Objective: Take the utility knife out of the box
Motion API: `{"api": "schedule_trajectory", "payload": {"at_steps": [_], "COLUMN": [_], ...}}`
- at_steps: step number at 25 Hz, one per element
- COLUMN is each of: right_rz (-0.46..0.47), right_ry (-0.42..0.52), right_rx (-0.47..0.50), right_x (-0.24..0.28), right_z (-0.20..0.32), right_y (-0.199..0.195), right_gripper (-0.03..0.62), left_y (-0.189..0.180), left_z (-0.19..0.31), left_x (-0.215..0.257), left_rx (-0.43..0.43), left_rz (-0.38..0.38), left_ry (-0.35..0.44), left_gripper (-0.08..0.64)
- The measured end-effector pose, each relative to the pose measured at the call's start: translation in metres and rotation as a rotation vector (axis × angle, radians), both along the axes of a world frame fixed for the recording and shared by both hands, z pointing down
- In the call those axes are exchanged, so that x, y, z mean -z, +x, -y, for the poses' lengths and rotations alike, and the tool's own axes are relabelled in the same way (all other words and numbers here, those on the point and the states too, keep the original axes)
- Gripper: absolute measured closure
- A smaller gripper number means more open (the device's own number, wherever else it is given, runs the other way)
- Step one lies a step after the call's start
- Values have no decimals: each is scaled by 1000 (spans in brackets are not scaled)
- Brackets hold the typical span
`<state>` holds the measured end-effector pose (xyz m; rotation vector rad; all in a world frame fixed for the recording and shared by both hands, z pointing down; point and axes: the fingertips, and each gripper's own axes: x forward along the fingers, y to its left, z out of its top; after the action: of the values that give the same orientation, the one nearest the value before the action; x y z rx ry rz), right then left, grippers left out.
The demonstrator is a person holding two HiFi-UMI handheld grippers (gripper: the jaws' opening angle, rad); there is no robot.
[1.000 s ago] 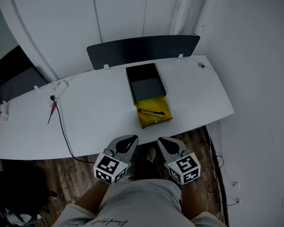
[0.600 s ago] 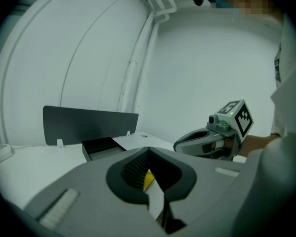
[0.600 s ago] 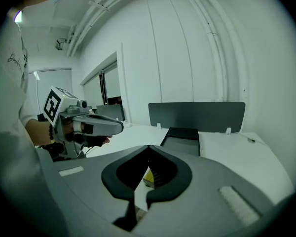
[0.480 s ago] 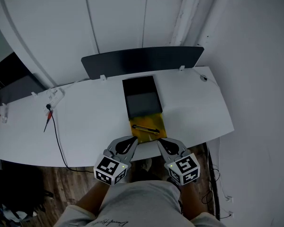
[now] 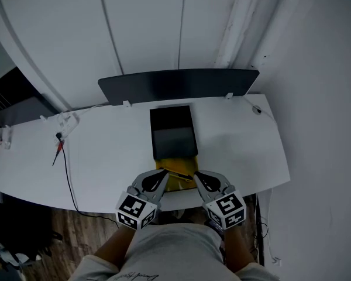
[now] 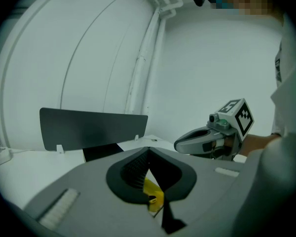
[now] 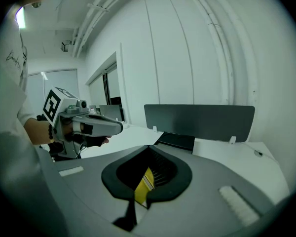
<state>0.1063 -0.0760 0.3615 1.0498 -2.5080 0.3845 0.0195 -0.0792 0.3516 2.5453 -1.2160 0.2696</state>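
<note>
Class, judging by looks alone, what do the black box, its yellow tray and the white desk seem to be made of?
Black box: probably card or thin board with a matte finish; its faces are flat and dull with no glare.
Yellow tray: likely card as well, in a plain flat colour; too small to be sure.
Desk: smooth white laminate or painted board, going by its soft, even sheen.

A black rectangular box (image 5: 172, 132) lies open on the white worktop (image 5: 105, 151), its long axis running 12 to 6 o'clock. Its yellow inner tray (image 5: 178, 184) juts out at 6 o'clock. The slim dark utility knife (image 5: 176, 175) lies flat across the tray, 10 to 4.
</note>
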Motion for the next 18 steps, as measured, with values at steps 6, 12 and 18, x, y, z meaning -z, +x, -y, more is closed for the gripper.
{"api": "schedule_trajectory", "payload": {"at_steps": [6, 12, 18], "right_rz": [7, 8, -4], "right_ry": [-9, -11, -18], "right_rx": [18, 27, -2], "right_x": [-1, -1, -6], "right_z": [16, 25, 34], "right_y": [2, -5, -12], "right_gripper": [577, 577, 577], "left_y": [2, -2, -14], "left_z": [13, 23, 34], "left_x": [1, 1, -3], "left_rx": [23, 21, 0], "left_rz": [6, 9, 12], "left_ry": [-4, -12, -18], "left_gripper": [558, 558, 558]}}
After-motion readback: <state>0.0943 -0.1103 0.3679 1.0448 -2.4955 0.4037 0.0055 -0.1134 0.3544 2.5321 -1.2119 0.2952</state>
